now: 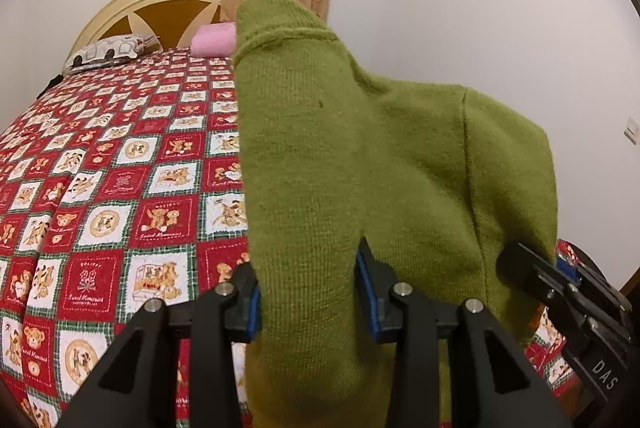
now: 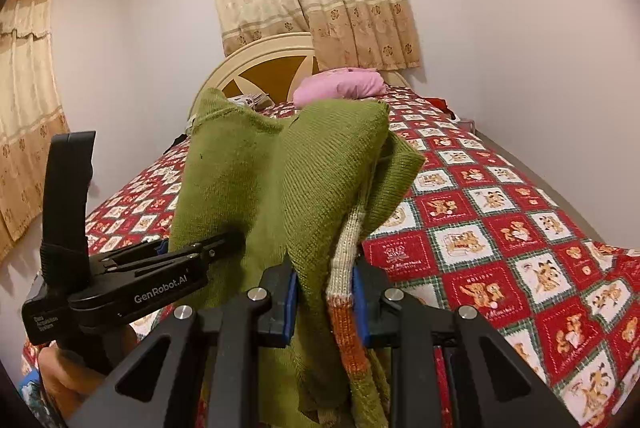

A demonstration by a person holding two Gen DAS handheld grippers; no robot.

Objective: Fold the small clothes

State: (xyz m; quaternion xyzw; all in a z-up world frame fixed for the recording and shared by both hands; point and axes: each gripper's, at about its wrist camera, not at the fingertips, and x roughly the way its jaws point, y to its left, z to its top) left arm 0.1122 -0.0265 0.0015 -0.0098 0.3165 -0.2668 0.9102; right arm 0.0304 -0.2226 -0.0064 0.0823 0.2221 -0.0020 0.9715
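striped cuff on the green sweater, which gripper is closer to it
Right. The right gripper has the cuff pinched between its fingers, along with green knit. The left gripper grips plain sweater off to the cuff's left, not touching it.

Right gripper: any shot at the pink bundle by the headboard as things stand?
Probably not. The right gripper is shut on the green sweater, which the left gripper also clamps, and the pink bundle lies far off across the bed.
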